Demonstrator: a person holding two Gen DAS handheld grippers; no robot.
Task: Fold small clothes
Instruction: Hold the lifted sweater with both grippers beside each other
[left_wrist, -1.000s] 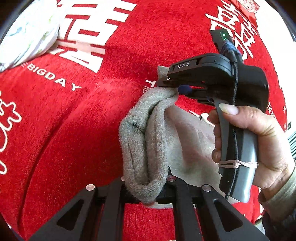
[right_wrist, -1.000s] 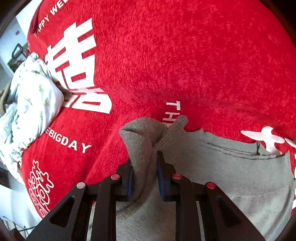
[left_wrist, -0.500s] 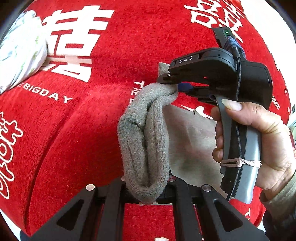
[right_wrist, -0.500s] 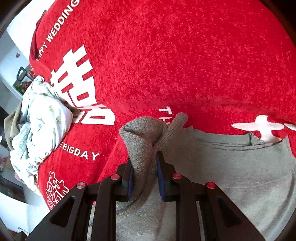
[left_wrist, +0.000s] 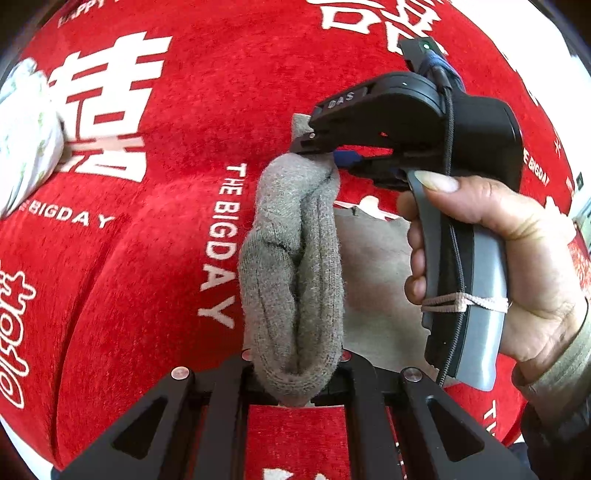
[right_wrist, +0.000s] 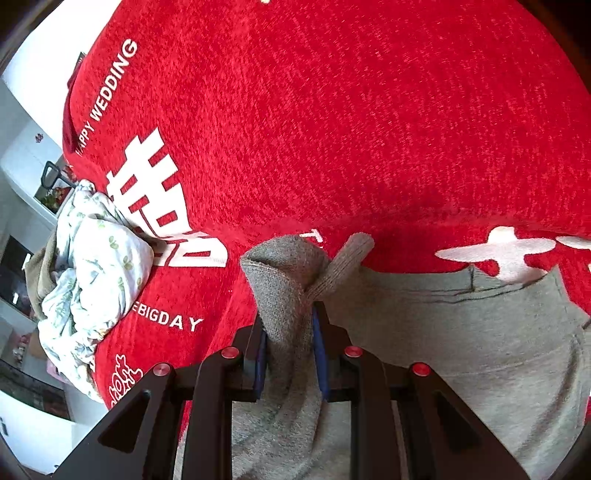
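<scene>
At the far left a crumpled white floral cloth (right_wrist: 94, 273) is lying on the red cover (right_wrist: 332, 129), which is spreading over the whole surface and bearing white print: "HAPPY WEDDING" along its edge, large white Chinese characters, and "THE BIGDAY" reading twice in the left wrist view. In the middle, the grey knitted garment (left_wrist: 291, 280) is hanging bunched in a thick roll, with the left gripper (left_wrist: 295, 373) at its lower end; its jaws are standing together, pinching the fabric. The rest of the garment is lying flat on the red cover further right, its seams showing in the right wrist view. The right gripper (left_wrist: 332, 155) is biting the upper end of the same roll, its blue-padded jaws clamped on the knit, and its black housing is showing the letters "DAS". At the right a hand (left_wrist: 517, 266) is gripping the grey handle, thumb on top, a beige cord looping around the handle
</scene>
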